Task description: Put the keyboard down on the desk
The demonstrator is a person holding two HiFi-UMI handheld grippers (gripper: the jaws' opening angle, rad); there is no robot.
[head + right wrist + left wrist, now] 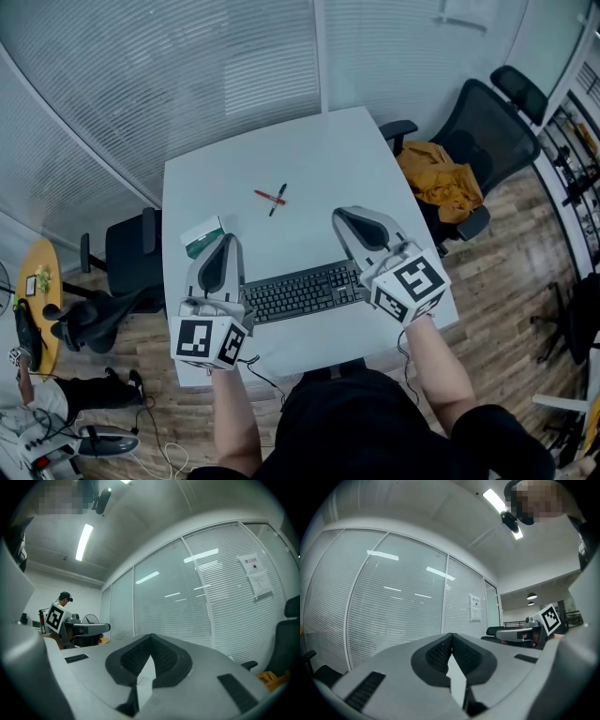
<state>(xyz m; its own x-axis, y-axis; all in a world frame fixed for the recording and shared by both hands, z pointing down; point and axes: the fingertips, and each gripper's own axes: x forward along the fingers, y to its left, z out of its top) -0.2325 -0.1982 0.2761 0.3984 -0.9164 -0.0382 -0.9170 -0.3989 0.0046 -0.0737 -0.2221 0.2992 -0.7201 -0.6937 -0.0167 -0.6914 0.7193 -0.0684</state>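
Note:
A black keyboard (302,292) lies flat on the white desk (309,150), near its front edge. My left gripper (225,242) is at the keyboard's left end and my right gripper (349,216) at its right end. Both point away from me. In the left gripper view the left gripper (451,637) has its jaws shut with nothing between them, aimed up at blinds and ceiling. The right gripper (151,637) looks the same in the right gripper view. Neither gripper view shows the keyboard.
A red pen (268,196) and a black pen (278,199) lie crossed mid-desk. A small green and white box (202,236) sits by the left gripper. One black chair (480,127) holds an orange cloth (441,178) at the right; another chair (129,255) stands left.

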